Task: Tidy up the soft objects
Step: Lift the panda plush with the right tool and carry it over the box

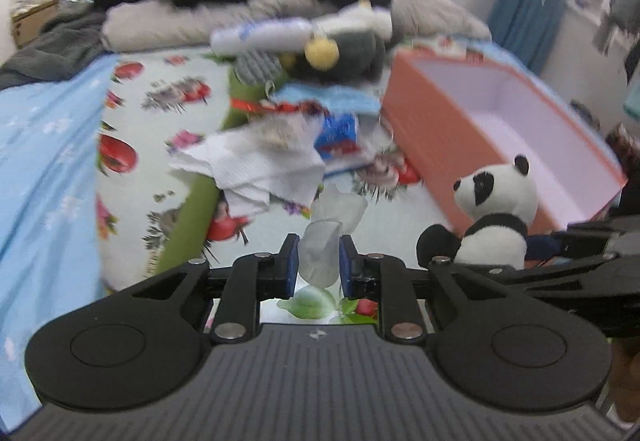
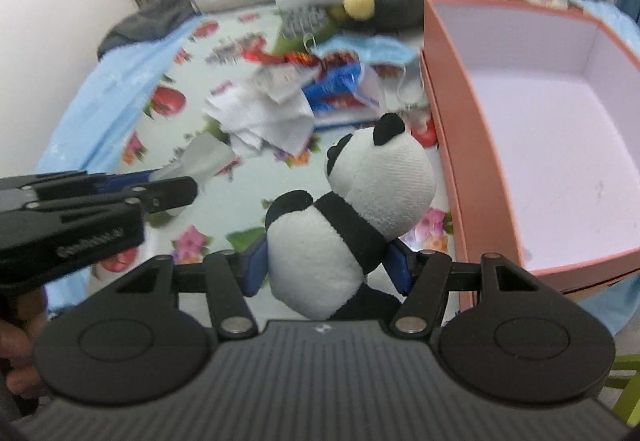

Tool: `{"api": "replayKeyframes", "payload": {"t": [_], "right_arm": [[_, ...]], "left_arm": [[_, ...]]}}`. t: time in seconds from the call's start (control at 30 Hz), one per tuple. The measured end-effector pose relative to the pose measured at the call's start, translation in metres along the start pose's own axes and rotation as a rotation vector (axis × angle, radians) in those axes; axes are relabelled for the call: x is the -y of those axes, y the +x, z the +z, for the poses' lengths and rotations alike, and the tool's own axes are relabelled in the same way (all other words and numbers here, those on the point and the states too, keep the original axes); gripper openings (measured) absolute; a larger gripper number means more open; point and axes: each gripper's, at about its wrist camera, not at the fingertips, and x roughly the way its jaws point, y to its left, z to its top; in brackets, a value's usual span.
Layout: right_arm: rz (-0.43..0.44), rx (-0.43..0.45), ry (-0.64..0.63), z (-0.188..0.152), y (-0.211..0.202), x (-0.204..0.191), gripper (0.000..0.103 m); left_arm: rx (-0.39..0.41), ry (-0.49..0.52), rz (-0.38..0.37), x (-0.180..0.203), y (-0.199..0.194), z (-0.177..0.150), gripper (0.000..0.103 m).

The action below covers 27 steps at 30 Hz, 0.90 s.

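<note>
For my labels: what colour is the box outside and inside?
The box is salmon-orange outside and pale lilac-white inside; the right wrist view shows it best.

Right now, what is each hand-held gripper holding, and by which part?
Left hand-held gripper pinches a translucent plastic scrap near its lower end. Right hand-held gripper clamps the panda plush across its body.

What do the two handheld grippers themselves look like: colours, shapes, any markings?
Both match: the left gripper and right gripper have matte black linkage arms with silver pivot pins, blue pads, round black housings and a ribbed grey body with a small logo. The left gripper's side carries blurred, unreadable lettering.
</note>
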Motion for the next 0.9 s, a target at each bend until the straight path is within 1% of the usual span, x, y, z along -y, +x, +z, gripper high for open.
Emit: {"api": "replayKeyframes", "payload": {"t": [0.17, 0.4, 0.5, 0.63, 0.73, 0.9], "right_arm": [[0.003, 0.084, -0.011, -0.002, -0.041, -0.011, 0.063], [0.008, 0.199, -0.045, -0.003, -0.091, -0.027, 0.063], [-0.005, 0.236, -0.054, -0.005, -0.107, -0.027, 0.063], [-0.021, 0.258, -0.039, -0.011, -0.124, -0.016, 0.063], [-0.041, 0.27, -0.016, -0.016, -0.134, -0.005, 0.063], [-0.088, 0.292, 0.019, -0.023, -0.148, 0.018, 0.063]], "left_arm": [[0.085, -0.043, -0.003, 0.004, -0.051, 0.004, 0.024], [0.159, -0.073, -0.032, 0.017, -0.102, 0.001, 0.025], [0.177, -0.092, -0.049, 0.024, -0.113, 0.0, 0.025], [0.189, -0.098, -0.082, 0.038, -0.122, 0.001, 0.025], [0.189, -0.082, -0.112, 0.053, -0.122, 0.004, 0.025], [0.176, -0.048, -0.166, 0.082, -0.11, 0.013, 0.025]]}}
